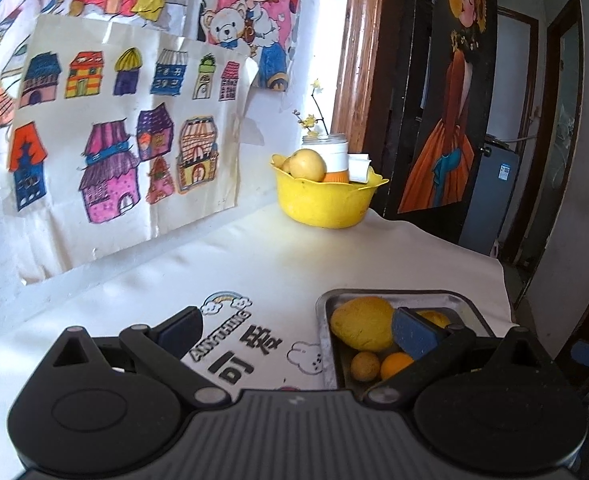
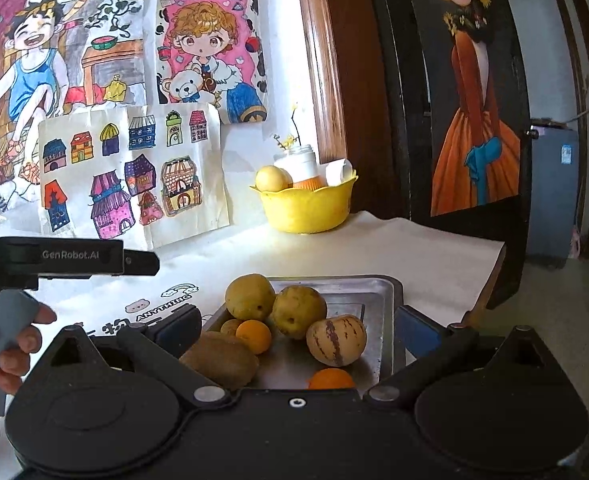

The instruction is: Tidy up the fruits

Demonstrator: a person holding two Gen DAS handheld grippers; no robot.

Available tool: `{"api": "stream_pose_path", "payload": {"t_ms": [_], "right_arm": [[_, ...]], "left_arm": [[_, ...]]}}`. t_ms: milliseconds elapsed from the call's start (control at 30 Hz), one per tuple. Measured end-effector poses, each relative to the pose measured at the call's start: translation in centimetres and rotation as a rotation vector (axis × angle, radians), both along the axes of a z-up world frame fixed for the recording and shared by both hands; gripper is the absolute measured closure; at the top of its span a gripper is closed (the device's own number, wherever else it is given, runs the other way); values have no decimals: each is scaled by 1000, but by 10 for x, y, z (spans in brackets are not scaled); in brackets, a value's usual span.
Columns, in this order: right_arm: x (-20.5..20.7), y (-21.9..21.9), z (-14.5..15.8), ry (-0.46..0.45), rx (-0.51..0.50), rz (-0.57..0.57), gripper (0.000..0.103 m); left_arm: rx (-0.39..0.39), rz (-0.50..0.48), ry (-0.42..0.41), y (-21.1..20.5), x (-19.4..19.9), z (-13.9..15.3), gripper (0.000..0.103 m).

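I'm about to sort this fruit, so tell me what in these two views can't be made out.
- Metal tray: near edge hidden by the right gripper body, right wrist view.
- Orange at the tray front: lower half cut off by that body.
- Yellow bowl: contents below the rim hidden by its wall, both views.
- Tray fruit, left wrist view: partly covered by a left gripper finger.

left wrist: low, left of tray (image 1: 460,300); right wrist: over it; both face yellow bowl (image 2: 306,208)
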State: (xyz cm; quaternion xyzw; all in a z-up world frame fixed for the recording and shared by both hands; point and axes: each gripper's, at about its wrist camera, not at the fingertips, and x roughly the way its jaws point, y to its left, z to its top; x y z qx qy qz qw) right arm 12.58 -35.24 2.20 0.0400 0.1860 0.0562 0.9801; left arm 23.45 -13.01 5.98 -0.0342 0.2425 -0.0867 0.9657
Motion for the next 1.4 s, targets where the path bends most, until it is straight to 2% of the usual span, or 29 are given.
{"api": "stream_pose_path", "payload": {"t_ms": [233,433,633,967,1400], "right_arm": [[-12,17,-2,-39,-60,-25,1],[-18,28,-4,-52,-64,-51,1],[-26,38,-5,-74,-82,-69,1],[-38,45,-7,-89,-102,-107,1],[-65,57,-12,-101,-108,-145,1]], "left_arm": [[-36,66,14,16,-16,-14,1],[-83,113,48,33,-26,-22,1],[-63,141,48,42,-34,-23,1],[-1,126,68,44,-52,-30,1],[-17,83,25,55,-86,-35,1]]}}
